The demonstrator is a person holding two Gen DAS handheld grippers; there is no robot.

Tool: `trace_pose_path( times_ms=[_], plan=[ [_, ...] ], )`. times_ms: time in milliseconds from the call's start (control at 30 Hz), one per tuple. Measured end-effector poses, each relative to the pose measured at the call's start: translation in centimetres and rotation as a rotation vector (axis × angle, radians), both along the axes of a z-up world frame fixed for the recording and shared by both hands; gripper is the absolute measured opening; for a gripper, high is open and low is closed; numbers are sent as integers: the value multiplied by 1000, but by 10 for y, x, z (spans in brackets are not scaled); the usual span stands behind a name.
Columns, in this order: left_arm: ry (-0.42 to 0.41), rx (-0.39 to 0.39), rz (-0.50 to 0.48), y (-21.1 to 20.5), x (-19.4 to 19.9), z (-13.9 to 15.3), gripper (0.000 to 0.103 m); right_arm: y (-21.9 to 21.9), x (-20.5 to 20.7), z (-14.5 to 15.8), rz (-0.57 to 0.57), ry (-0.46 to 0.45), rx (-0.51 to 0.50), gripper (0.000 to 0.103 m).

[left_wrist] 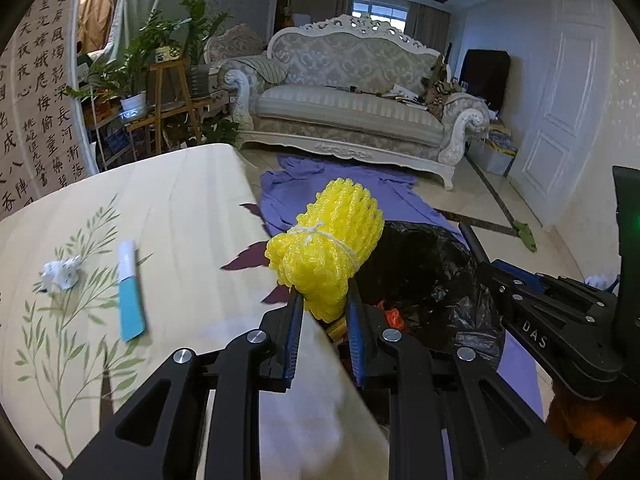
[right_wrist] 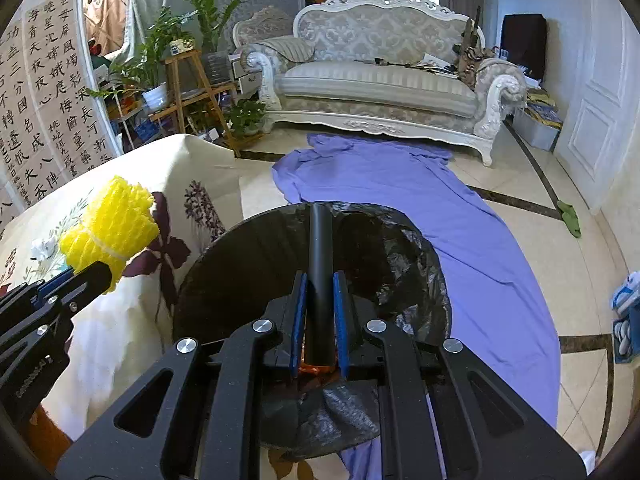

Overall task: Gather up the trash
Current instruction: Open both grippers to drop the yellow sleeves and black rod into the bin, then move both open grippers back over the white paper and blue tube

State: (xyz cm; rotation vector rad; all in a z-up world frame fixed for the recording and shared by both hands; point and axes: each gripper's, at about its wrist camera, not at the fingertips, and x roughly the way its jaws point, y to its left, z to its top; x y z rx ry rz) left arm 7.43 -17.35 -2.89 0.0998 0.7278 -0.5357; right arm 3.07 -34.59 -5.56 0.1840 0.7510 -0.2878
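Left gripper (left_wrist: 322, 300) clamps a yellow foam net bundle (left_wrist: 326, 248) beside the black trash bag (left_wrist: 432, 272). Right gripper (right_wrist: 320, 304) grasps a black tube (right_wrist: 320, 264) over that bag.

Bumpy yellow foam netting (left_wrist: 326, 248), crinkled glossy black plastic bag (left_wrist: 432, 272), smooth printed tablecloth (left_wrist: 168, 208), crumpled paper (left_wrist: 60, 274)

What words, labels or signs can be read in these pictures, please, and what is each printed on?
"DAS": on the right gripper's black body.
Columns of Chinese calligraphy on the wall scroll; "長河" reads, most of the rest is too distorted to quote.
Small print on the left gripper: too blurred.
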Motion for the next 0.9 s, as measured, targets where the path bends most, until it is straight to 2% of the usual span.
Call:
trace_pose_path(
  times_ms=[33,100,133,200,600,700,900],
  plan=[
    [2,10,-3,-3,1,-2,22,-2,1,-1,-4,-1,1,14],
    [11,31,3,-6,4,-5,29,-7,1,-3,-18,-4,5,19],
    [17,31,4,-7,4,-7,35,-9,2,-5,-23,-2,9,25],
    [23,24,14,-6,4,-7,47,-11,1,-7,-36,-4,9,26],
    [20,16,40,13,-1,-5,54,-2,-1,-9,-28,5,21,28],
    [9,16,61,24,-3,0,55,9,-1,-4,-9,-3,20,36],
    [-3,25,130,56,-3,5,57,38,7,3,58,-14,23,37]
  ],
)
